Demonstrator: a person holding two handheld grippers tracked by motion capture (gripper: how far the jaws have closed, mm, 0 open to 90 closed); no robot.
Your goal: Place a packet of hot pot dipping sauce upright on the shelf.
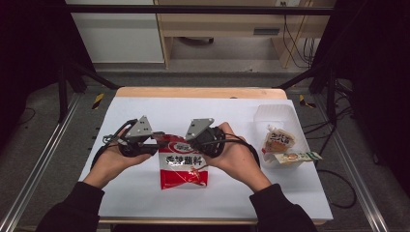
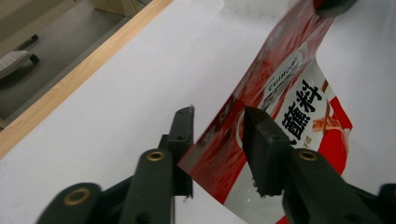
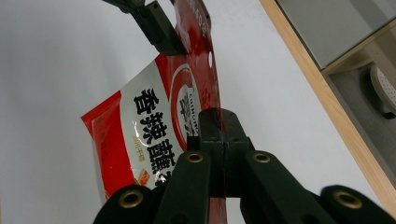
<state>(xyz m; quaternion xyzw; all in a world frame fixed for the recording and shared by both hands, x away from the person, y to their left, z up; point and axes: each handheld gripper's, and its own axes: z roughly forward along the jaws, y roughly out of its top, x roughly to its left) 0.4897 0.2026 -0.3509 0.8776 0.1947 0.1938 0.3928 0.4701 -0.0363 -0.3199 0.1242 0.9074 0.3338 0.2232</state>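
The red packet (image 1: 183, 166) hangs over the white counter (image 1: 145, 104) with its top edge clamped in the right tool (image 3: 223, 128), while the left tool (image 2: 217, 128) straddles the other top corner, jaws still slightly apart and not pressing it.

White-topped wooden table (image 1: 145, 104), grey floor (image 1: 58, 159), pale wooden furniture (image 1: 217, 24)

Red packet (image 1: 183, 166) between two hand-held grippers
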